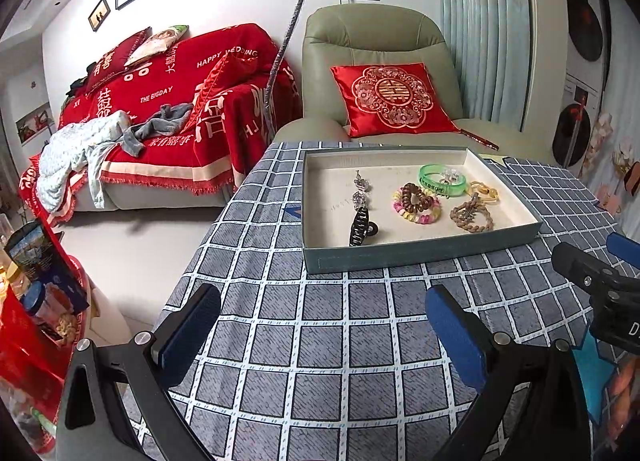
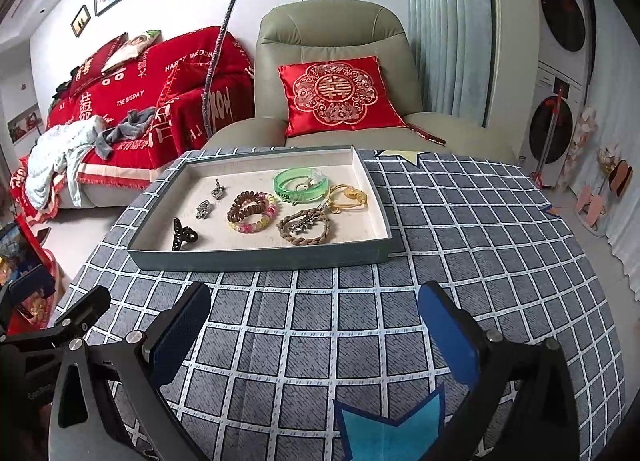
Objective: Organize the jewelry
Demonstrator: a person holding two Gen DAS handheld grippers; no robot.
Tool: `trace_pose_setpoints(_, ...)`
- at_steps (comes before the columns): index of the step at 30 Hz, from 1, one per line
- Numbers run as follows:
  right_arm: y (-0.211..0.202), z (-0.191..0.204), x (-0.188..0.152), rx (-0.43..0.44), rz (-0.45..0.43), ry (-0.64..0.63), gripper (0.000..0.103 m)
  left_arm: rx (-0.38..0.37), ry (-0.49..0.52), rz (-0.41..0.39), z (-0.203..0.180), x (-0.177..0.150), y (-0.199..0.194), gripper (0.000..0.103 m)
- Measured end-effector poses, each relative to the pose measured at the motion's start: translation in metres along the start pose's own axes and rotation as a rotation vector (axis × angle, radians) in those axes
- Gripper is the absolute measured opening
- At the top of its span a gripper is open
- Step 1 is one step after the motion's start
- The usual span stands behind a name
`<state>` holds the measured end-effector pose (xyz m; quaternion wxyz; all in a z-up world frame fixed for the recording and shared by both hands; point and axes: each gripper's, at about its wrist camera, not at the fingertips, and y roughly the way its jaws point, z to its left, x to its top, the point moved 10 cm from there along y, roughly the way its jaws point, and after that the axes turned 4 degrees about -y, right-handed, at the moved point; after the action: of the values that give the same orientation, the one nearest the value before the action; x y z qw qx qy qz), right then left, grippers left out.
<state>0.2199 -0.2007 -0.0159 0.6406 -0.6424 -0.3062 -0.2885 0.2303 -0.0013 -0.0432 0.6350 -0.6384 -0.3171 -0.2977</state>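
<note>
Ahead of the spread, empty left gripper [image 1: 320,335] and right gripper [image 2: 314,331]: shallow grey-green cardboard tray [image 2: 256,259]. Inside: translucent green plastic bangle [image 2: 301,184], brown coiled hair tie [image 2: 248,206], braided brown bracelet [image 2: 304,226], black claw clip [image 2: 182,236]. Underneath, blue-grey checked tablecloth [image 2: 360,313]; behind, olive leather armchair [image 2: 332,33] with red embroidered satin cushion [image 2: 338,91].

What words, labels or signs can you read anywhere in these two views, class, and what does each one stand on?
"HAPPY WEDDING": red sofa throw.
"THE BIGDAY": same throw.
Large white Chinese characters on the throw: not clear enough to quote.
Gold double-happiness sign: red cushion on the armchair.
Print on the green bangle in the tray: too small.
Label on the jar: blurred.
</note>
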Motion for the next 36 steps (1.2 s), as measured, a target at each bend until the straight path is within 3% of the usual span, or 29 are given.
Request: trace_pose_setpoints(36, 0.0005, 0.0060, -0.0028, 0.006, 0.006, 0.006, 0.103, -0.002, -0.007, 0.014, 0.0012, -0.0030, 0.0012, 0.103)
